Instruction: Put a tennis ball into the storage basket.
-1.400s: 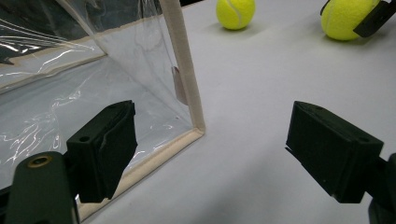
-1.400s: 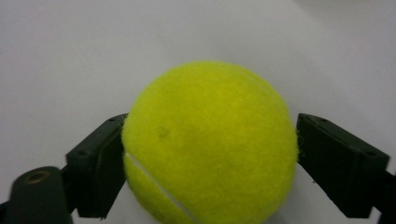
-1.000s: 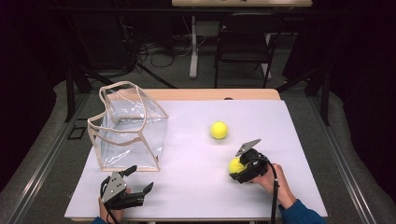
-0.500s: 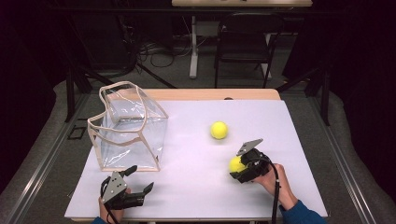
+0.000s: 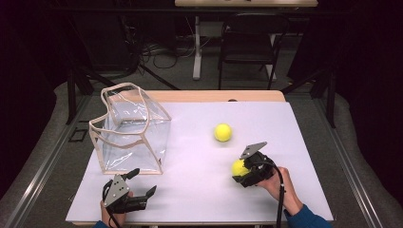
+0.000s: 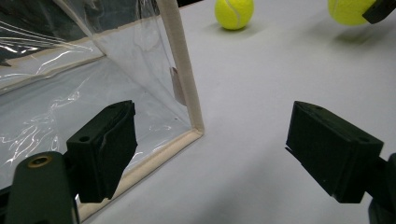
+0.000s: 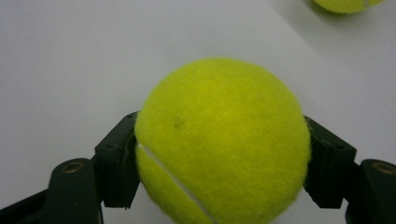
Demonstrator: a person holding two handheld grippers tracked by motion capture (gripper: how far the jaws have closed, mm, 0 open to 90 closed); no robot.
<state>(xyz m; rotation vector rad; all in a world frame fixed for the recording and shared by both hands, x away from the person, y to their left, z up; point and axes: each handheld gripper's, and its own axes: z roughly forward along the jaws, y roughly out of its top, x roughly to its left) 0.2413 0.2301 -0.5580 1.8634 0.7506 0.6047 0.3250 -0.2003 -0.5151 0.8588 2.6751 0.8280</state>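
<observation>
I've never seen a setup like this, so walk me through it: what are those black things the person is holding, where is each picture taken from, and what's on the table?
A person sits at a white table holding a hand-operated tool in each hand, each ending in two black jaws. One picture looks down from above; the other two come from small cameras riding on the tools, looking along their jaws.

The right tongs are shut on a yellow tennis ball; the close-up shows both pads pressing its sides. The left tongs are open and hold nothing, resting near the corner of a clear plastic bag with beige trim, which stands open on the table. A second tennis ball lies loose farther back.
</observation>
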